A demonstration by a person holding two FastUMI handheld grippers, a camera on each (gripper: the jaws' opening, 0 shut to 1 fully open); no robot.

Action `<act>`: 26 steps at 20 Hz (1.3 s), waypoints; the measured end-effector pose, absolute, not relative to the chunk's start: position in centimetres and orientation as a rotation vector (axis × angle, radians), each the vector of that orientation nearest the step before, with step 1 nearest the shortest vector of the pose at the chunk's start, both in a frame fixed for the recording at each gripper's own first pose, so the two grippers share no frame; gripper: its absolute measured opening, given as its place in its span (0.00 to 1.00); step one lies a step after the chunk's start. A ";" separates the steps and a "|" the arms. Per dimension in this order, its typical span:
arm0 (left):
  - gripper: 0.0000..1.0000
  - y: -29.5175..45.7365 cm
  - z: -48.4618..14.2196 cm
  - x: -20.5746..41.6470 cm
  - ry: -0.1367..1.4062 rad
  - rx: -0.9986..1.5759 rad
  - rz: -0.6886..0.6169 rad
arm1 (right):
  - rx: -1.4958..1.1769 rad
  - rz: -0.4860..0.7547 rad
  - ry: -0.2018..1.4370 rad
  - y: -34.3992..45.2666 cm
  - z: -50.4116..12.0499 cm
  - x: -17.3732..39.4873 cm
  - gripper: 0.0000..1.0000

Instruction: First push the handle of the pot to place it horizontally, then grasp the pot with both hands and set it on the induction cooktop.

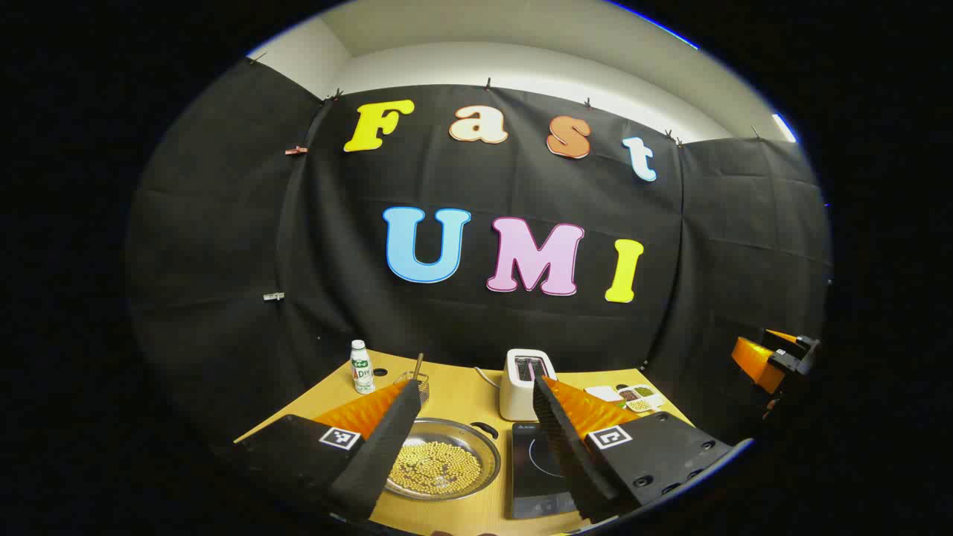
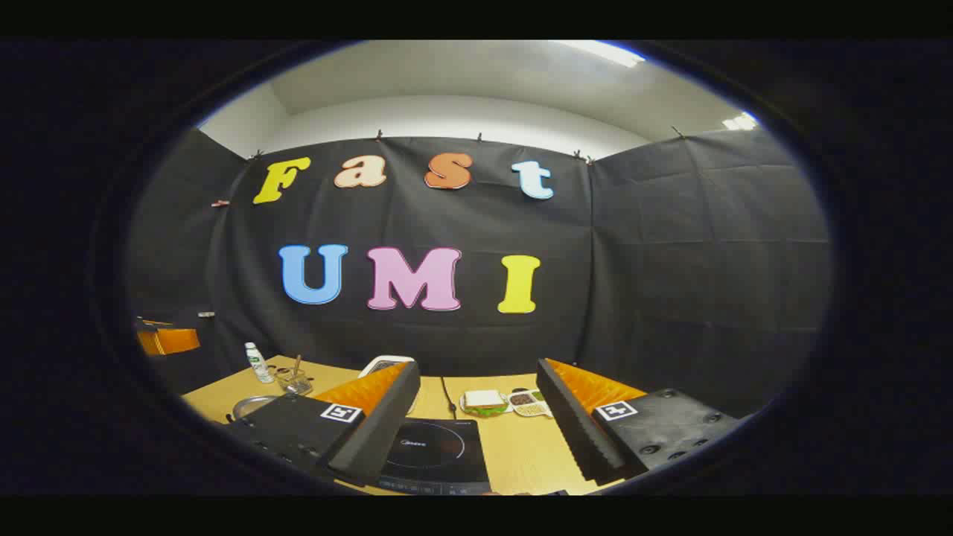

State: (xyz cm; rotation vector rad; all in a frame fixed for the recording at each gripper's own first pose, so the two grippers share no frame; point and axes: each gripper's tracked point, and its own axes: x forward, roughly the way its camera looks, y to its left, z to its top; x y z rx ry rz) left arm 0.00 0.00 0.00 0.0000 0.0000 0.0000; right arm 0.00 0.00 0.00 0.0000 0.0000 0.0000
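Above table, both grippers, L [image 1: 476, 447] & R [image 2: 476, 435], wide open, empty; step 1 pending: nudge pot [image 1: 439, 465] handle [image 1: 485, 429] sideways.

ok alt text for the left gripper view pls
The left gripper hangs open above a wooden table, over a metal pot of yellow beans beside a black induction cooktop. Behind them stand a white toaster, a small bottle, a wire basket and small dishes.
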 end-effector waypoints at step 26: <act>0.95 -1.2 -2.4 2.5 0.134 0.019 0.057 | 0.108 0.076 0.148 -5.3 -6.7 6.6 0.98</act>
